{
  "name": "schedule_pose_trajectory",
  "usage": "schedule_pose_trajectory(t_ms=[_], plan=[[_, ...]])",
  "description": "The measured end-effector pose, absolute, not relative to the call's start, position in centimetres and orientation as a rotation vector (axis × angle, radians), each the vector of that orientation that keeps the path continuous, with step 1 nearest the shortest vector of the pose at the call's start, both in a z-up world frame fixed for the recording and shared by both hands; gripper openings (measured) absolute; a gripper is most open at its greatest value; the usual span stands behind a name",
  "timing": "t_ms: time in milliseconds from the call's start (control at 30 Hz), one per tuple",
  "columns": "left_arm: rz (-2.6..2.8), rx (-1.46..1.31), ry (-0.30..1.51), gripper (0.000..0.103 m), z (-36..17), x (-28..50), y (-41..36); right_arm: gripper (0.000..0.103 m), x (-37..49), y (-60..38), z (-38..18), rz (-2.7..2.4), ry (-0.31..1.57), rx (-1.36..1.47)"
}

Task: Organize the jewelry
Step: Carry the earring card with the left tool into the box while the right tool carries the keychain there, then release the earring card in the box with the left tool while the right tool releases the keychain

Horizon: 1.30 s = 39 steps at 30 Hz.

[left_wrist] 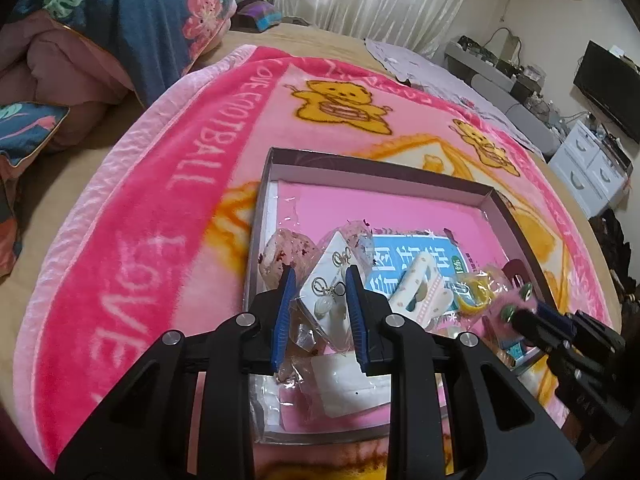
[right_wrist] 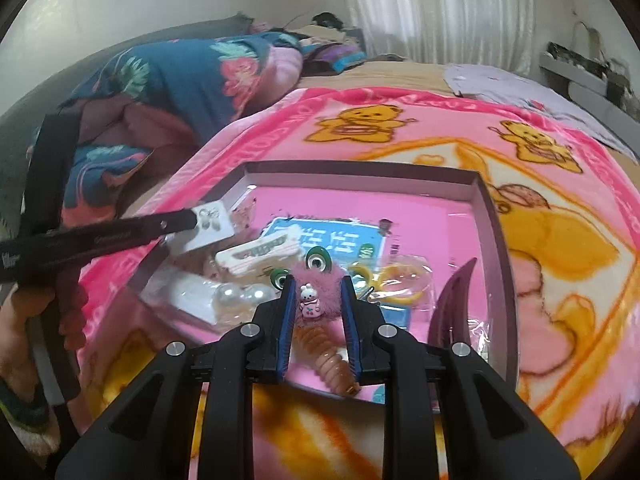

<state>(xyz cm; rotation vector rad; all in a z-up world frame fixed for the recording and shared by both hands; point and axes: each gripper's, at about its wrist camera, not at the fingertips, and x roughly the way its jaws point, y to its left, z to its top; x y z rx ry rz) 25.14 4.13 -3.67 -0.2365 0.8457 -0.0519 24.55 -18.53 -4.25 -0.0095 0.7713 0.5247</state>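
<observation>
The left gripper (left_wrist: 320,282) points down at a slant, its blue-padded jaws drawn in on a bagged earring card (left_wrist: 326,300) that fills the gap between them; from the right wrist view its black fingers (right_wrist: 182,218) reach in from the left edge, with a hand (right_wrist: 24,320) behind them. The right gripper (right_wrist: 318,284) also slants downward, its jaws pressed on either side of a fluffy pink hair clip (right_wrist: 316,280); from the left wrist view it enters at the lower right, blurred.
</observation>
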Motion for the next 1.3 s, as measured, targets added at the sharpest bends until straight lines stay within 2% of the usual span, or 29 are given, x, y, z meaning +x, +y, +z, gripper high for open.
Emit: schedule_pose_trajectory(t_ms=[300, 467, 700, 800, 933, 1067, 1300], plan=[[-0.048, -0.234, 0.849, 0.018, -3.8, 25.1, 4.2, 0.026, 24.0, -17.9, -4.7, 0.604, 0.803, -0.03], [-0.051, -0.231, 0.849, 0.018, -3.8, 25.1, 4.3, 0.039, 23.3, -17.5, -4.8, 0.626, 0.813, -0.046], [-0.058, -0.226, 0.849, 0.022, -3.5, 24.9, 4.2, 0.048, 22.4, -18.3, -4.2, 0.624, 0.794, -0.038], [-0.062, -0.222, 0.843, 0.029, -3.2, 24.8, 3.9, 0.054, 22.0, -18.8, -4.0, 0.618, 0.792, -0.027], [-0.072, -0.223, 0.834, 0.031, -2.7, 24.1, 3.6, 0.062, 21.3, -19.6, -3.6, 0.598, 0.78, -0.019], [-0.09, -0.223, 0.817, 0.038, -1.8, 23.2, 3.2, 0.073, 20.5, -20.2, -3.0, 0.572, 0.764, -0.015], [-0.105, -0.216, 0.779, 0.056, 0.2, 20.8, 2.8, 0.086, 18.6, -21.1, -1.8, 0.543, 0.721, -0.029]])
